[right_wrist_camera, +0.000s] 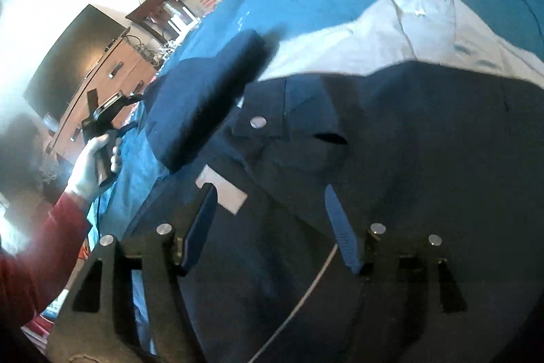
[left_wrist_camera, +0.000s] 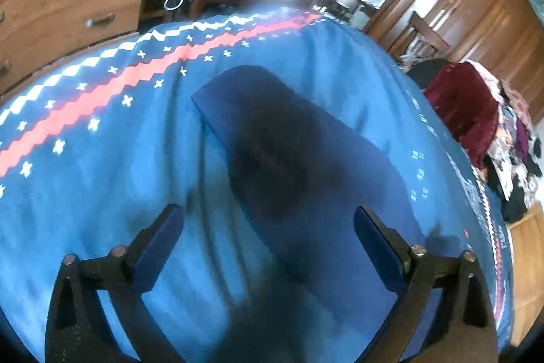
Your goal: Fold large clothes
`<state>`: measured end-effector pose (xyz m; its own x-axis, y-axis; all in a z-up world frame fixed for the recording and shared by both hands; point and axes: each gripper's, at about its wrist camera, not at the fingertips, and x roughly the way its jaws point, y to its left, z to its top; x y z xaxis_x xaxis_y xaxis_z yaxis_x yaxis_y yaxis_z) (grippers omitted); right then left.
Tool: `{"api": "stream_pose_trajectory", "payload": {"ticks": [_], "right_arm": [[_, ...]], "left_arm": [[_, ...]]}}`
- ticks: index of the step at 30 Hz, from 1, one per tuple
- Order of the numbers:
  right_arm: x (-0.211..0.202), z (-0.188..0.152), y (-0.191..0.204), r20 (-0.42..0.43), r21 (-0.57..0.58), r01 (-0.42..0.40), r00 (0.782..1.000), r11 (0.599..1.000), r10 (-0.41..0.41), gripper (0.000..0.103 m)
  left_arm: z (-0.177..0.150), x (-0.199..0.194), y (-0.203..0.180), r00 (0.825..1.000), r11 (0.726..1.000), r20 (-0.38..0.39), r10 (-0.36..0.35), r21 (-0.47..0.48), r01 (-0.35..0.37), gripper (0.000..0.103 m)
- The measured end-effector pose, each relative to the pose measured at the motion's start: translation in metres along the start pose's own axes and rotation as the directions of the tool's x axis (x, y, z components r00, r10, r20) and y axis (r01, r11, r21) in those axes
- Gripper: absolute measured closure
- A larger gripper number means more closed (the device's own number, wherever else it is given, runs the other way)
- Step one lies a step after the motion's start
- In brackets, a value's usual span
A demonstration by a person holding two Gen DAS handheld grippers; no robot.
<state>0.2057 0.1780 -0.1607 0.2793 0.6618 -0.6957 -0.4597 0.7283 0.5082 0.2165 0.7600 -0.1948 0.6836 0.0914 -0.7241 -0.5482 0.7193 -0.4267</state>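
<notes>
Both tools stood spread and empty: the left tool hung over a navy sleeve lying on the blue patterned bedspread, while the right tool hovered above the dark navy garment spread there, its grey lining showing. A gloved hand gripped the left tool's handle.

- We see a bed covered by a blue blanket with a red and white zigzag band and small white crosses along one side.
- A dark navy garment lies spread on it, pale lining showing, one sleeve stretched across the blanket.
- At the far edge sits a heap of clothes, possibly on the bed; the blur leaves us unsure.
</notes>
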Motion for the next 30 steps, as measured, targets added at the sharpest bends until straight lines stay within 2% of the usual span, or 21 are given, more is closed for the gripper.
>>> {"api": "stream_pose_trajectory", "payload": {"ticks": [3,5,6,8,9,11,13,14,15,16,17,18,19,21,22,23,24,25,26,28,30], "right_arm": [[-0.003,-0.009,-0.003,-0.012,0.016,0.002,1.0,1.0,-0.002,0.038],[-0.003,-0.014,-0.005,-0.018,0.027,0.004,1.0,1.0,-0.004,0.038],[-0.004,-0.017,-0.007,-0.019,0.032,0.006,1.0,0.999,-0.005,0.038],[-0.009,-0.019,-0.009,-0.006,0.044,0.015,1.0,0.999,-0.014,0.04],[-0.012,-0.02,-0.01,0.001,0.048,0.016,1.0,0.999,-0.016,0.041],[-0.023,-0.019,-0.016,0.033,0.073,0.011,0.999,0.997,-0.013,0.053],[-0.038,-0.017,-0.027,0.071,0.118,-0.011,0.997,0.993,0.003,0.057],[-0.05,-0.015,-0.035,0.099,0.151,-0.025,0.995,0.988,0.01,0.058],[-0.06,-0.014,-0.043,0.122,0.176,-0.031,0.992,0.984,0.009,0.058],[-0.068,-0.012,-0.048,0.14,0.192,-0.031,0.99,0.981,0.004,0.058],[-0.079,-0.012,-0.056,0.163,0.213,-0.031,0.987,0.977,-0.004,0.058],[-0.095,-0.013,-0.067,0.197,0.244,-0.038,0.98,0.969,-0.011,0.057],[-0.107,-0.014,-0.076,0.217,0.265,-0.045,0.976,0.963,-0.014,0.057],[-0.128,-0.018,-0.097,0.254,0.317,-0.069,0.967,0.946,-0.015,0.051],[-0.138,-0.02,-0.108,0.269,0.347,-0.081,0.963,0.934,-0.017,0.044],[-0.15,-0.026,-0.124,0.29,0.385,-0.095,0.957,0.918,-0.023,0.043],[-0.158,-0.029,-0.133,0.3,0.406,-0.1,0.953,0.908,-0.03,0.043],[-0.164,-0.033,-0.143,0.308,0.427,-0.11,0.951,0.898,-0.03,0.043],[-0.169,-0.036,-0.153,0.312,0.446,-0.122,0.95,0.887,-0.026,0.043],[-0.172,-0.041,-0.17,0.3,0.469,-0.132,0.954,0.873,-0.017,0.043],[-0.166,-0.041,-0.18,0.268,0.479,-0.128,0.963,0.869,-0.006,0.043]], "left_arm": [[0.008,0.021,0.002,1.0,1.0,-0.006,0.021,0.004,-0.021,0.032],[0.015,0.032,0.004,1.0,1.0,-0.004,0.009,0.011,-0.009,0.055],[0.017,0.037,0.005,1.0,1.0,-0.006,-0.002,0.011,0.002,0.062],[0.021,0.04,0.003,0.999,0.999,-0.005,-0.039,0.011,0.039,0.091],[0.021,0.036,0.0,0.998,0.998,0.002,-0.064,0.018,0.064,0.096],[0.022,0.019,-0.023,0.988,0.987,0.031,-0.149,0.063,0.146,0.099],[0.014,-0.012,-0.073,0.962,0.951,0.057,-0.266,0.182,0.252,0.099],[0.006,-0.03,-0.105,0.94,0.918,0.056,-0.337,0.243,0.314,0.098],[-0.007,-0.051,-0.146,0.904,0.861,0.033,-0.426,0.321,0.394,0.098],[-0.019,-0.065,-0.173,0.877,0.819,0.013,-0.481,0.365,0.443,0.098],[-0.036,-0.083,-0.207,0.832,0.755,-0.025,-0.554,0.406,0.515,0.098],[-0.06,-0.101,-0.244,0.775,0.674,-0.077,-0.628,0.445,0.59,0.096],[-0.088,-0.117,-0.278,0.713,0.591,-0.131,-0.688,0.469,0.657,0.089],[-0.136,-0.128,-0.324,0.617,0.466,-0.242,-0.749,0.47,0.75,0.053],[-0.158,-0.129,-0.339,0.587,0.429,-0.298,-0.753,0.454,0.781,0.026],[-0.193,-0.123,-0.358,0.548,0.386,-0.391,-0.74,0.42,0.821,0.022],[-0.214,-0.119,-0.364,0.529,0.366,-0.435,-0.729,0.405,0.838,0.022],[-0.232,-0.115,-0.366,0.523,0.355,-0.471,-0.711,0.401,0.844,0.022],[-0.251,-0.108,-0.363,0.534,0.366,-0.502,-0.681,0.398,0.841,0.022],[-0.265,-0.096,-0.343,0.551,0.411,-0.512,-0.659,0.368,0.834,0.022],[-0.259,-0.084,-0.308,0.606,0.493,-0.47,-0.642,0.352,0.796,0.022]]}}
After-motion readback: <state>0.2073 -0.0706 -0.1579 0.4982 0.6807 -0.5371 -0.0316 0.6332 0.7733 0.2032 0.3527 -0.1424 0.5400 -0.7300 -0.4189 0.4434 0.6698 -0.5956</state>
